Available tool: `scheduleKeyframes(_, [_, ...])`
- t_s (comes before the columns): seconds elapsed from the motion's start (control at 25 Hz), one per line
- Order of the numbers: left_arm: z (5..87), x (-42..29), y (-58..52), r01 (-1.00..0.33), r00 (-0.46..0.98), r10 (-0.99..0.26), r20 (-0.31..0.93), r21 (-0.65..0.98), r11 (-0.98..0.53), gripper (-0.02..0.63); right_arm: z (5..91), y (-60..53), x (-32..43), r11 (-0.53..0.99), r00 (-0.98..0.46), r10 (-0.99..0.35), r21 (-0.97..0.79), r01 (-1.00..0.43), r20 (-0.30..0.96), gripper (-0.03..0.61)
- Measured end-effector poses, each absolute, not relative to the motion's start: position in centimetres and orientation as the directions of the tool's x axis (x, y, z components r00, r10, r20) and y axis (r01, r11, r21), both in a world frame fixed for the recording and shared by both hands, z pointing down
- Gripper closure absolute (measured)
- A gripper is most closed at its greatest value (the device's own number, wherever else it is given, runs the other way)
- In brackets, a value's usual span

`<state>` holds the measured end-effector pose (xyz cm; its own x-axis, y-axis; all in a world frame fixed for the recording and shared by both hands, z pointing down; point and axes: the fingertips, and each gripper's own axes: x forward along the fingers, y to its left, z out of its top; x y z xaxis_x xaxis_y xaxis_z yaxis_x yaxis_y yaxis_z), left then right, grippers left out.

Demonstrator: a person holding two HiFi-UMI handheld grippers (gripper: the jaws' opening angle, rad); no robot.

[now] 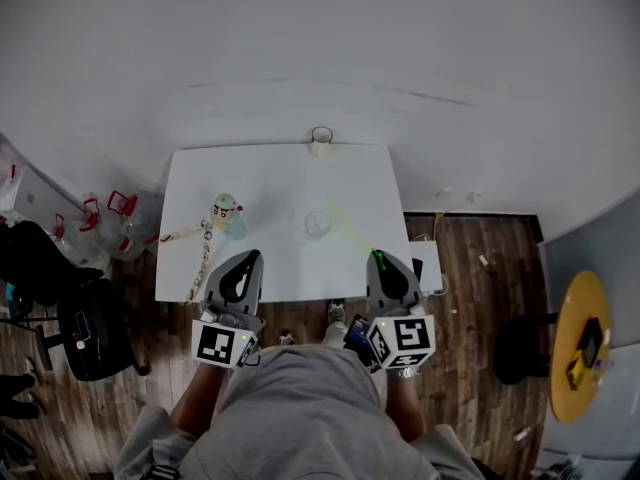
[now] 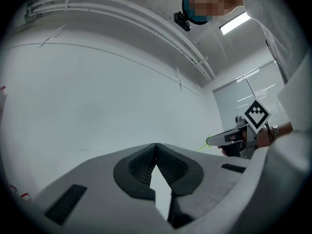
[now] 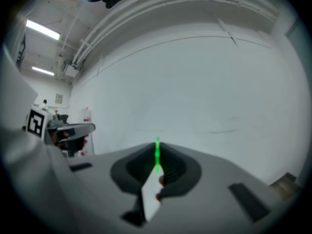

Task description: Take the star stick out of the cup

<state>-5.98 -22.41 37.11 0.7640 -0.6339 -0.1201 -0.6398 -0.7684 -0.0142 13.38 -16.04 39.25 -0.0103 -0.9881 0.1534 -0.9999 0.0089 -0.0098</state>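
Grips thin green star stick [image 3: 157, 155] in closed right gripper [image 1: 380, 261], left gripper [image 2: 156, 147] closed empty; could snag and topple clear plastic cup [image 1: 318, 224].

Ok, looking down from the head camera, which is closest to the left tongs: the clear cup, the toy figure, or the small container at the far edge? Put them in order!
1. Toy figure: just ahead of the left tongs, on the left part of the table.
2. Clear cup: mid-table, off to the right.
3. Small container: at the table's far edge.
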Motion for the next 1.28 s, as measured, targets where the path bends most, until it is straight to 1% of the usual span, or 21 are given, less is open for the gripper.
scheduleKeyframes(0.48, [34.2, -6.4, -22.1, -0.636, 0.766, -0.621, -0.169, -0.054, -0.77, 0.583, 34.2, -15.6, 12.9, 0.023, -0.022, -0.999, 0.015, -1.0, 0.031, 0.534])
scheduleKeyframes(0.84, [32.1, -6.2, -22.1, -0.631, 0.769, -0.61, -0.192, -0.073, -0.772, 0.583, 32.7, -14.7, 13.2, 0.017, -0.018, -1.0, 0.034, -0.999, -0.009, 0.534])
scheduleKeyframes(1.0, [32.3, -6.4, -22.1, -0.628, 0.769, -0.611, -0.186, -0.046, -0.777, 0.583, 32.4, -14.5, 12.8, 0.02, -0.021, -1.0, 0.039, -0.999, -0.017, 0.534])
scheduleKeyframes(1.28, [33.1, -6.4, -21.4, -0.622, 0.777, -0.607, -0.167, -0.048, -0.782, 0.583, 32.6, -14.2, 12.5, 0.024, -0.024, -1.0, 0.04, -0.999, -0.013, 0.534])
